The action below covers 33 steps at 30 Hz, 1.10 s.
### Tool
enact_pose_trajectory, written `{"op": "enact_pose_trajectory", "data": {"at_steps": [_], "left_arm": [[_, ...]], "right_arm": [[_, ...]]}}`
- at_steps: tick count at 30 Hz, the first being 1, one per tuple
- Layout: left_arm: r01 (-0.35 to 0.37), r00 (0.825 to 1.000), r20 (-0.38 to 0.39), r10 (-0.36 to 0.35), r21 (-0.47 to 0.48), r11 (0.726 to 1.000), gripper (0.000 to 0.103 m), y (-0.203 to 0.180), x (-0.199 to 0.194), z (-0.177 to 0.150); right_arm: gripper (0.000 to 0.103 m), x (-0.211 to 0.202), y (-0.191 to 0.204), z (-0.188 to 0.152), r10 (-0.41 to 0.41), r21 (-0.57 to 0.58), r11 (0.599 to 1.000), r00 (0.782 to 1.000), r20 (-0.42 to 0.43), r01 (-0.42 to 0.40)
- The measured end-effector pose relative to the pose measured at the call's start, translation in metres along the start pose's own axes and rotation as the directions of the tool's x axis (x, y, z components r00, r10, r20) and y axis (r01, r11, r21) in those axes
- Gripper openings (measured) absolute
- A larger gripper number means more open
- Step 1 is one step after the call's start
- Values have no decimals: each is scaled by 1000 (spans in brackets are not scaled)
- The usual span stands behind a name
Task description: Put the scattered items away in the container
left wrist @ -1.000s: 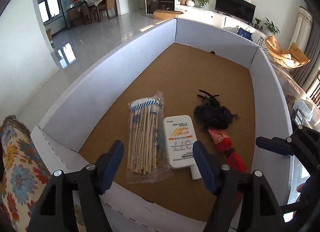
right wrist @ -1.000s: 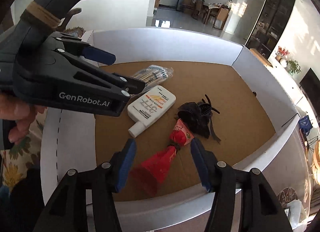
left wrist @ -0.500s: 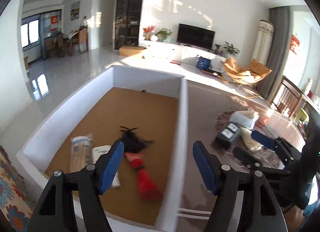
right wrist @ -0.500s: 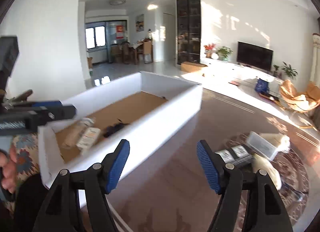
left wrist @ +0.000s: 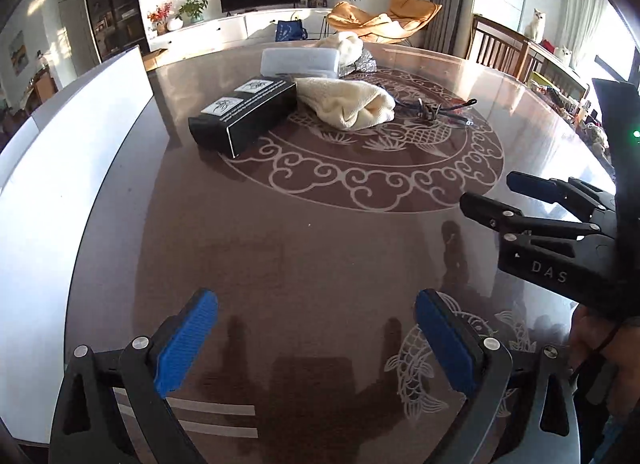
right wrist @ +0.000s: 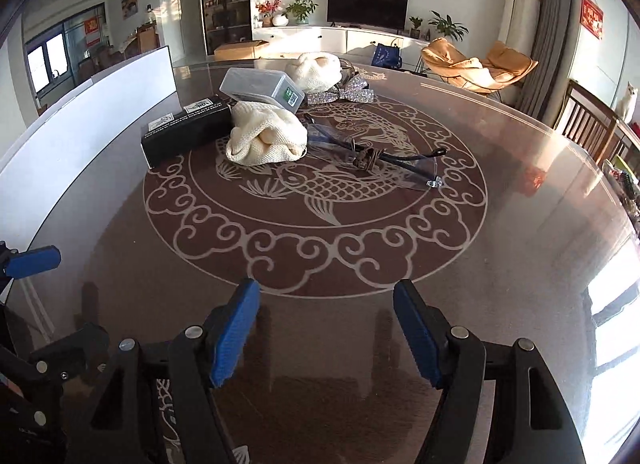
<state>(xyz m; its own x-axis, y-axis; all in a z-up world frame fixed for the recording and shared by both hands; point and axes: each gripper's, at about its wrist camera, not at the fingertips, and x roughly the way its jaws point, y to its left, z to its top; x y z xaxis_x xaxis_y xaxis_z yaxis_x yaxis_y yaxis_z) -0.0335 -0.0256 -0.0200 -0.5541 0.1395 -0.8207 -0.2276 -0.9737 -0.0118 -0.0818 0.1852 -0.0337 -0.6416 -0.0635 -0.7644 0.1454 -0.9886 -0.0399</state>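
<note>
Container wall [left wrist: 68, 168] left, open table [left wrist: 320, 248] ahead

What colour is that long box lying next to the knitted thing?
The box is black with white labels on top, clearest in the left wrist view.

1. A dark television [right wrist: 367, 4] stands on a long white cabinet [right wrist: 320, 38] by the far wall — potted plants [right wrist: 301, 8] and red flowers [right wrist: 267, 6] beside it.
2. An orange lounge chair [right wrist: 478, 64] sits near the grey curtain [right wrist: 546, 24].
3. A wooden chair [left wrist: 500, 48] stands at the bench's far side.
4. A white cat [left wrist: 536, 22] sits at the window — upright.
5. A cardboard box [right wrist: 239, 50] lies on the floor.
</note>
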Motion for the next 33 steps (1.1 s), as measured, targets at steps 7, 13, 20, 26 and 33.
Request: {"op": "enact_pose_trajectory", "data": {"at_steps": [7,13,20,26,33], "left_arm": [[-40,999,-27,39,-42,998,101,8,17,-6],[-48,999,-5,48,-41,998,103,6,19,-6],[-50,999,5,50,-44,998,103,6,18,-7],[-54,999,9,54,-47,997,103,6,17,-8],[-54,999,5,54,-45,998,103,6,17,-8]], "right_arm": [[71,0,6,-1,17,20,1000,999,-38,-16],[77,1,4,-2,9,41,999,999,-45,-7],[78,0,6,-2,11,38,999,999,-46,-9],[78,0,6,-2,11,38,999,999,-46,-9],[78,0,6,-2,11,38,999,999,-46,-9]]}}
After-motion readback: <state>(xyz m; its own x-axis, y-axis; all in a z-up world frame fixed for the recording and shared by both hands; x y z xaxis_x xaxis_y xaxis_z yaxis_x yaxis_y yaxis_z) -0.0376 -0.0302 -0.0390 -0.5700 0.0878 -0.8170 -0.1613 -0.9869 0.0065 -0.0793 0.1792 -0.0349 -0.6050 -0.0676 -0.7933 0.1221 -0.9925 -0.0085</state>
